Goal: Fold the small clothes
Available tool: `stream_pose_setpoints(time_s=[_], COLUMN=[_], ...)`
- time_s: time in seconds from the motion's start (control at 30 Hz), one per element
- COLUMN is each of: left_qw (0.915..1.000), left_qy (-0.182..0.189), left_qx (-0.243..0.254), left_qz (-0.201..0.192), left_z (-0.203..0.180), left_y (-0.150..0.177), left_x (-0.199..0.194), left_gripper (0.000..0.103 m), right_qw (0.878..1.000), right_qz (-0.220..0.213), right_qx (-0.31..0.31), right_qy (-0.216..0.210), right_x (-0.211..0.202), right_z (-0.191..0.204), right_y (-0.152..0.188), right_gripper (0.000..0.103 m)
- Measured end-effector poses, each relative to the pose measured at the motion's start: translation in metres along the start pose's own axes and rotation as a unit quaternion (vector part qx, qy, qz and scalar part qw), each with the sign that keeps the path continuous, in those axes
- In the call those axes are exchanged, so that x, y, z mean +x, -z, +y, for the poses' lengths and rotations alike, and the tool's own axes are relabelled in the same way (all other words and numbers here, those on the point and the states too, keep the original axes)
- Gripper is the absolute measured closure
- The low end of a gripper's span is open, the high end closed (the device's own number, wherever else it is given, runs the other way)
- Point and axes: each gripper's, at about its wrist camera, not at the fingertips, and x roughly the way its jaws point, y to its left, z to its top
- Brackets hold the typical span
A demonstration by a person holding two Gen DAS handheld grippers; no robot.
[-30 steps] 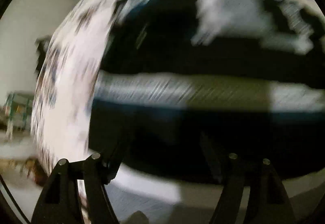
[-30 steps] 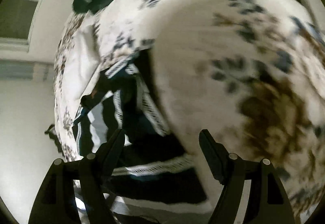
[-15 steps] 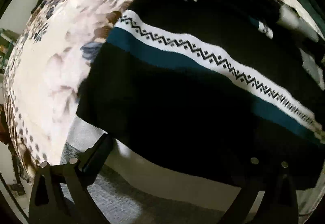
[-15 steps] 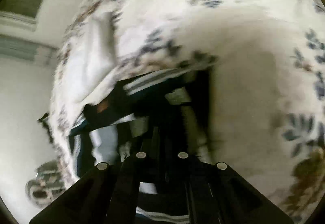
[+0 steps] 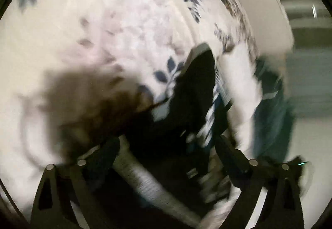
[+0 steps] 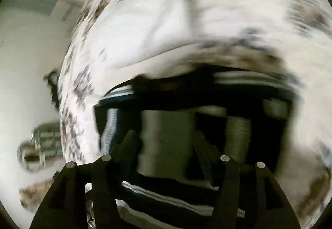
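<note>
A black garment (image 5: 195, 83) with white patterned bands and a teal stripe lies crumpled on a floral bedspread (image 5: 124, 21). Both views are smeared by motion. My left gripper (image 5: 166, 144) hovers over the garment's near part. Its jaws stand wide and are closing, with dark cloth and a grey-white band showing in the gap; the pads do not press on it. My right gripper (image 6: 165, 135) is over the same black garment (image 6: 176, 102). Its jaws are opening, and a grey band of the cloth shows between the fingers, untouched.
A white garment (image 5: 238, 79) and a teal garment (image 5: 274, 115) lie just right of the black one, near the bed's edge. The bedspread (image 6: 166, 21) stretches away beyond. A pale floor with a cluttered object (image 6: 41, 146) lies left of the bed.
The left view has swung from close over the patterned band to a wide sweep of bedspread. The right gripper's fingers, shut together half a second ago, now stand apart.
</note>
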Motion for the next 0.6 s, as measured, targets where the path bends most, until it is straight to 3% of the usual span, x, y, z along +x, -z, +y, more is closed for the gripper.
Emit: stream_pose_setpoints(time_s=[0.07,0.1,0.13,0.2,0.23,0.33,0.37,0.43,0.6], left_qw=[0.9987,0.9977,0.9972,0.9967,0.9966,0.9974,0.9979,0.999,0.9992], left_qy=[0.031,0.041,0.04,0.029,0.022,0.001,-0.005,-0.015,-0.031], left_qx=[-0.04,-0.054,-0.064,-0.076,-0.079,-0.073,-0.065,-0.043,-0.025], left_qz=[-0.001,-0.001,0.001,0.0,-0.002,-0.002,-0.001,0.001,0.001], left_z=[0.004,0.005,0.007,0.011,0.014,0.021,0.022,0.024,0.036], left_y=[-0.012,-0.014,-0.017,-0.02,-0.023,-0.019,-0.019,-0.019,-0.029], left_x=[0.012,0.018,0.023,0.028,0.029,0.03,0.03,0.029,0.029], left_gripper=[0.047,0.056,0.072,0.08,0.092,0.097,0.099,0.101,0.103], right_qw=[0.998,0.997,0.994,0.988,0.986,0.976,0.974,0.974,0.989], right_qz=[0.035,0.047,0.067,0.1,0.113,0.152,0.157,0.139,0.06], right_qx=[-0.047,-0.061,-0.083,-0.115,-0.126,-0.154,-0.16,-0.177,-0.128], right_qy=[-0.015,-0.018,-0.02,-0.019,-0.011,0.015,0.023,0.032,0.038], right_x=[0.05,0.067,0.091,0.133,0.151,0.185,0.192,0.192,0.16], right_z=[0.043,0.056,0.074,0.098,0.106,0.119,0.122,0.125,0.108], right_y=[-0.021,-0.026,-0.033,-0.039,-0.04,-0.038,-0.037,-0.038,-0.062], right_gripper=[0.044,0.044,0.044,0.044,0.044,0.044,0.056,0.1,0.1])
